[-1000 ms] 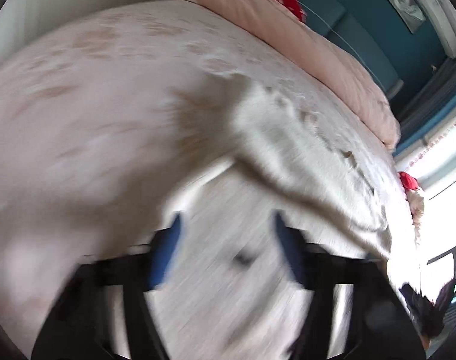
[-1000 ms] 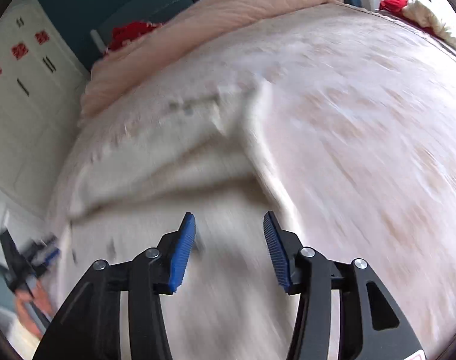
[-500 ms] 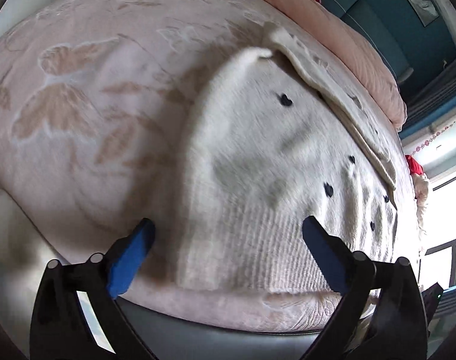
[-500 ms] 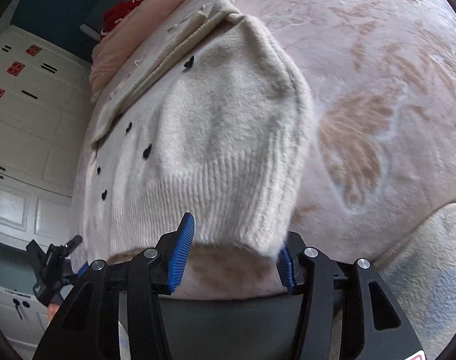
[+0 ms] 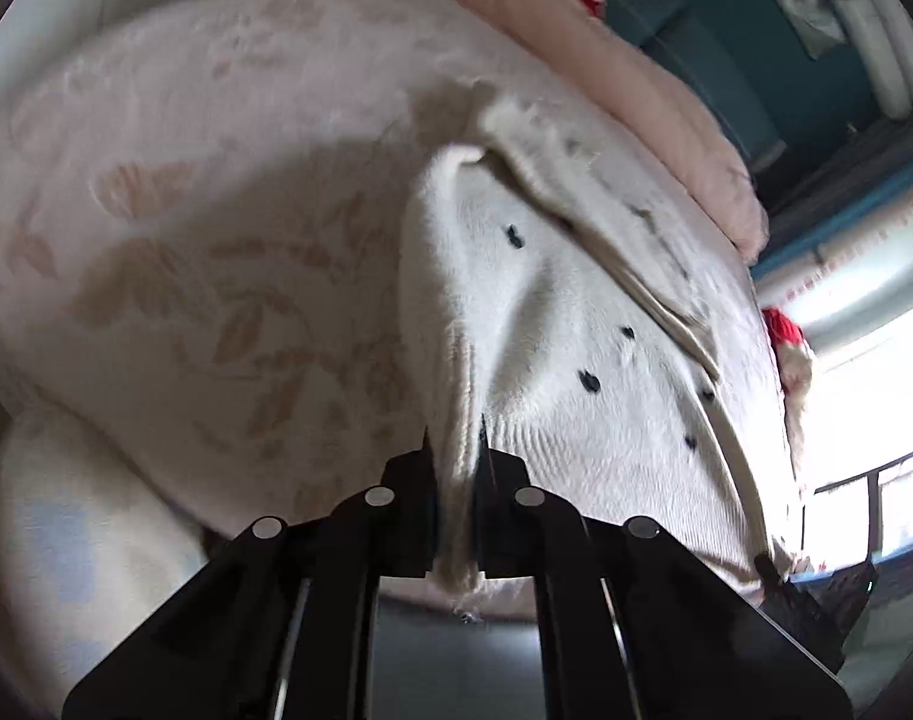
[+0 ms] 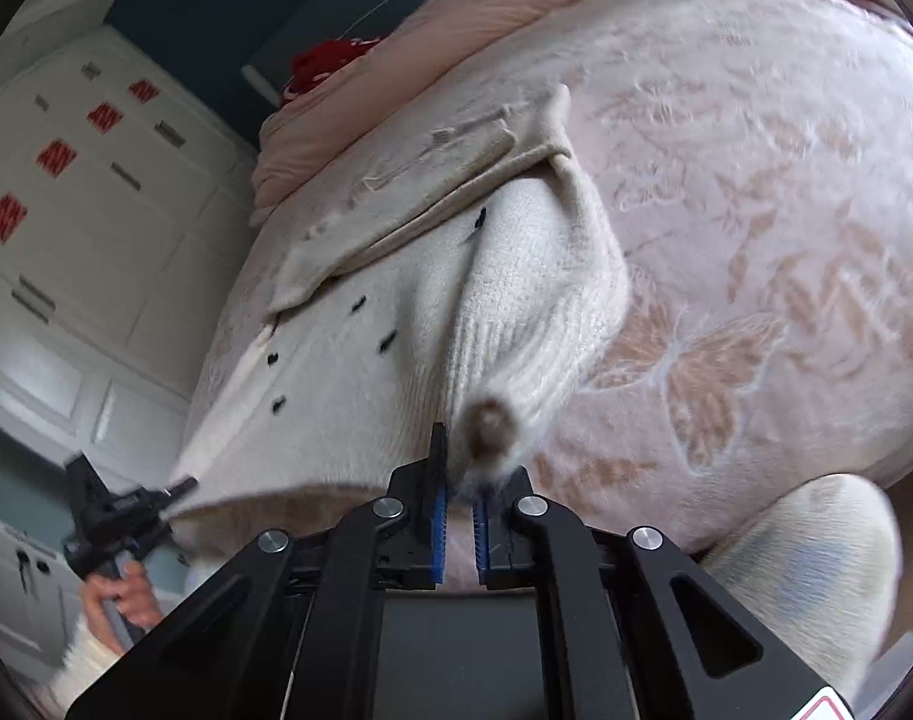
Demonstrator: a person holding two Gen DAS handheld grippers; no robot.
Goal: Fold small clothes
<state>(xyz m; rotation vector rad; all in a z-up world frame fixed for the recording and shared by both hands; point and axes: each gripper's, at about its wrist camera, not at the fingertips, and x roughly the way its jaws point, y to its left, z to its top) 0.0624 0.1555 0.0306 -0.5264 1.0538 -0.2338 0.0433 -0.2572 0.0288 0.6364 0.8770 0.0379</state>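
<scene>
A small cream knit sweater (image 5: pixel 552 324) with black dots lies on the pink bedspread, its ribbed hem toward me. My left gripper (image 5: pixel 456 480) is shut on the hem's left corner. The sweater also shows in the right wrist view (image 6: pixel 504 300). My right gripper (image 6: pixel 461 504) is shut on the hem's right corner, where the knit bunches between the blue pads (image 6: pixel 437 510). The left gripper (image 6: pixel 120 516) shows in the right wrist view at the far hem corner. The sweater's top part is folded over.
The bedspread (image 5: pixel 186 210) has a leaf and butterfly pattern. A pink duvet (image 5: pixel 636 78) and red items (image 6: pixel 324 60) lie at the head of the bed. White cabinets (image 6: pixel 66 210) stand to the left. The bed's near edge is just below both grippers.
Both grippers were open over the hem half a second ago. Both have closed on the hem's corners and the knit now bunches up between the jaws.
</scene>
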